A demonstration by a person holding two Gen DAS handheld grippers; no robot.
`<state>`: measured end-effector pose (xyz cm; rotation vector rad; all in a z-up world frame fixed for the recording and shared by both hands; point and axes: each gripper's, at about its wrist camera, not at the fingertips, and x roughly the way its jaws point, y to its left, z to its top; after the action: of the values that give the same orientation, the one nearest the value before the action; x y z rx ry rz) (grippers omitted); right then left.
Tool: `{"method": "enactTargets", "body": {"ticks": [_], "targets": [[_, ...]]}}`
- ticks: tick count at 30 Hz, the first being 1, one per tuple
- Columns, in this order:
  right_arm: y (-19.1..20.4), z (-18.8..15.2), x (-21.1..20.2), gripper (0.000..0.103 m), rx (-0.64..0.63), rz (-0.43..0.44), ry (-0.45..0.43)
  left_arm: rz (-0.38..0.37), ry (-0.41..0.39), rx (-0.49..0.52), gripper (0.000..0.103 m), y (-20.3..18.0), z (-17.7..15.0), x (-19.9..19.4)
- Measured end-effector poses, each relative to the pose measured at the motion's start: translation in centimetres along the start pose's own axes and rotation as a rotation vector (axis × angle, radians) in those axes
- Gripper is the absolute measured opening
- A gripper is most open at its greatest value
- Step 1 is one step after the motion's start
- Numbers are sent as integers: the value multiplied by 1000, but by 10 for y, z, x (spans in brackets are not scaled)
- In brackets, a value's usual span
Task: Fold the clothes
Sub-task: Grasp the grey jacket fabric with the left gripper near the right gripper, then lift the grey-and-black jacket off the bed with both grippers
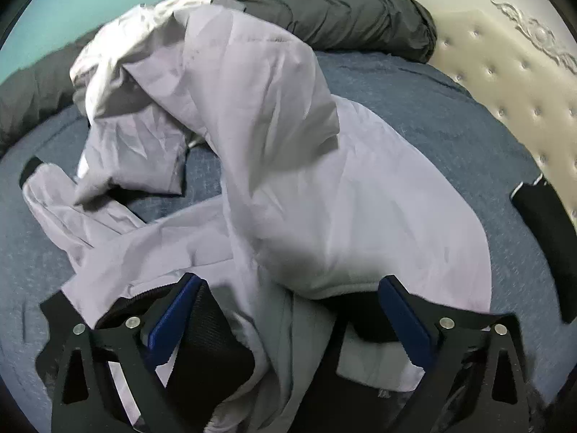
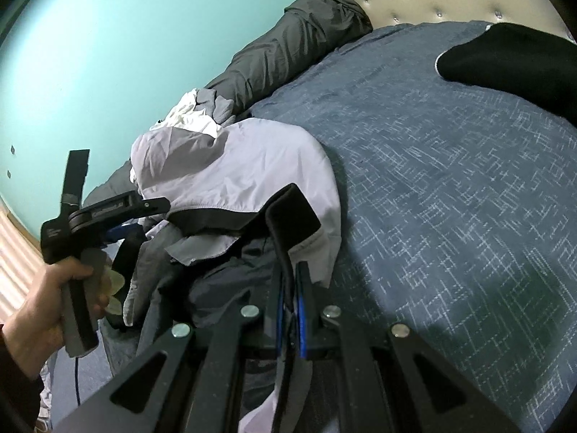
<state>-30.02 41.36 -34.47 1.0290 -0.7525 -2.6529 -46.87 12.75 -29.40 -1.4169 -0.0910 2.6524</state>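
A pale lilac jacket [image 1: 274,166] with black trim and a grey lining lies crumpled on the blue bedspread [image 1: 432,115]. In the left wrist view, my left gripper [image 1: 292,306] is open over the jacket's near edge, and loose fabric lies between its blue pads [image 1: 173,317]. In the right wrist view, my right gripper [image 2: 293,278] is shut on the jacket's black hem band [image 2: 288,216], which lifts that edge off the jacket [image 2: 245,173]. A hand [image 2: 47,303] holds the left gripper's handle at the left of that view.
A dark grey rolled duvet [image 1: 342,14] lies along the far edge by the teal wall. A white garment [image 2: 191,115] sits behind the jacket. A black garment [image 2: 512,57] lies near the cream tufted headboard [image 1: 512,72]. Bare bedspread [image 2: 450,187] extends to the right.
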Motion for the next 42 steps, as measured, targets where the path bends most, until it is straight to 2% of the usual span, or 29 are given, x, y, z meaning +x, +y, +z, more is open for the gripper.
{"method": "enactTargets", "body": {"ticks": [3, 11, 20, 22, 25, 29, 31, 38, 42], "targets": [[0, 0, 1, 6, 7, 4, 0, -19, -3, -33, 94, -2, 1, -5], [-3, 2, 1, 6, 24, 6, 0, -72, -42, -37, 94, -14, 0, -30], [-7, 3, 1, 7, 30, 6, -3, -56, 12, -109, 92, 5, 14, -5], [-7, 3, 2, 7, 31, 6, -2, -66, 31, -120, 85, 9, 14, 5], [-8, 4, 2, 7, 32, 5, -1, -61, 53, -117, 66, 12, 14, 18], [-8, 4, 3, 7, 33, 5, 0, -68, 75, -137, 50, 18, 14, 28], [-9, 4, 4, 7, 36, 4, 1, -60, 69, -116, 46, 16, 14, 26], [-6, 4, 3, 7, 29, 6, -1, -50, 6, -48, 9, 11, 16, 3], [-5, 4, 2, 7, 20, 11, -3, -55, -22, -10, 4, 8, 19, -13]]}}
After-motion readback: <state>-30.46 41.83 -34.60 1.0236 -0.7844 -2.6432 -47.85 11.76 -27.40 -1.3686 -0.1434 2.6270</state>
